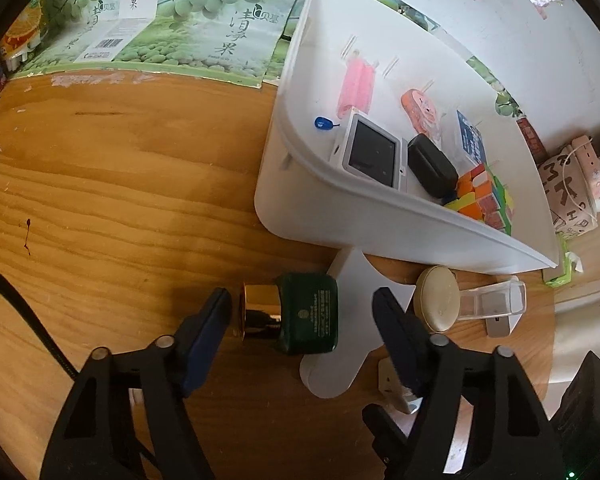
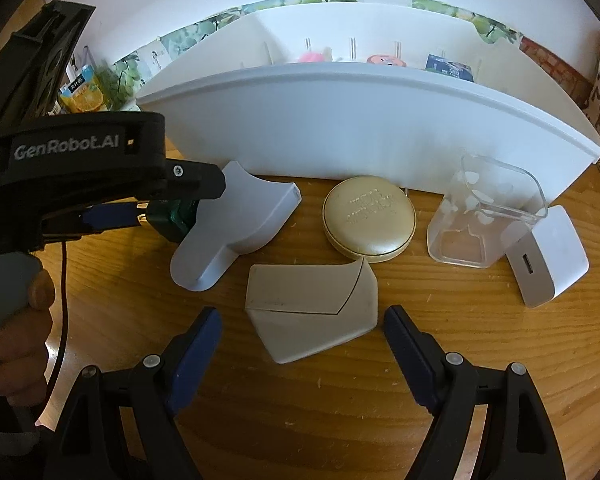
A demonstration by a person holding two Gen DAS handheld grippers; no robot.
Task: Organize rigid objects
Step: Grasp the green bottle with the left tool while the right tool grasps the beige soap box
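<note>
partly done: the white bin (image 1: 340,208) already holds a cube, a screen and cases. the green jar (image 1: 306,314) lies on the bench (image 1: 100,200) between the spread left hand-held gripper (image 1: 302,312), untouched; right hand-held gripper (image 2: 302,330) spread over a white wedge (image 2: 312,312).

Orange-brown wood-grain desk (image 1: 120,184), scuffed pale at its far edge. Green plum-print poster sheets (image 1: 204,32) stand along the 12 o'clock side. Plain white wall (image 1: 540,64) at 1 o'clock, soft daylight, glare on wood.
</note>
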